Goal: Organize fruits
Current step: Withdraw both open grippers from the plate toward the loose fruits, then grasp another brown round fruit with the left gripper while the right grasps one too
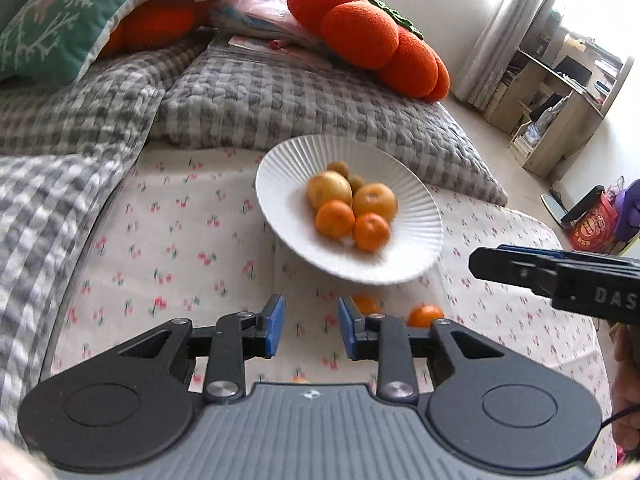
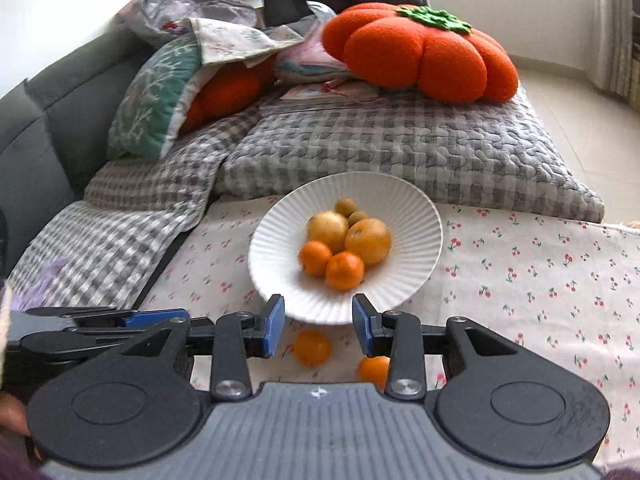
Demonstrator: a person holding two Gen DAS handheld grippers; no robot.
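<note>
A white ribbed plate (image 1: 280,168) (image 2: 400,200) sits on the cherry-print cloth (image 1: 180,240). It holds two mandarins, two larger yellow fruits and small brown-green ones. Two loose mandarins (image 1: 426,316) (image 2: 312,347) lie on the cloth just in front of the plate, one partly behind a finger. My left gripper (image 1: 312,326) hovers short of the plate, its blue pads a little apart and empty. My right gripper (image 2: 318,320) is also open and empty, its tips near the plate's front rim. Each gripper shows side-on in the other's view: the right gripper (image 1: 476,266), the left gripper (image 2: 184,314).
Behind the plate lies a grey checked quilt (image 1: 300,100) (image 2: 400,152) with an orange pumpkin-shaped cushion (image 1: 360,28) (image 2: 420,52) on it. A green pillow (image 1: 52,24) and loose clothes are piled at the back left. A wooden shelf (image 1: 560,100) and a red bag (image 1: 592,228) stand on the floor to the right.
</note>
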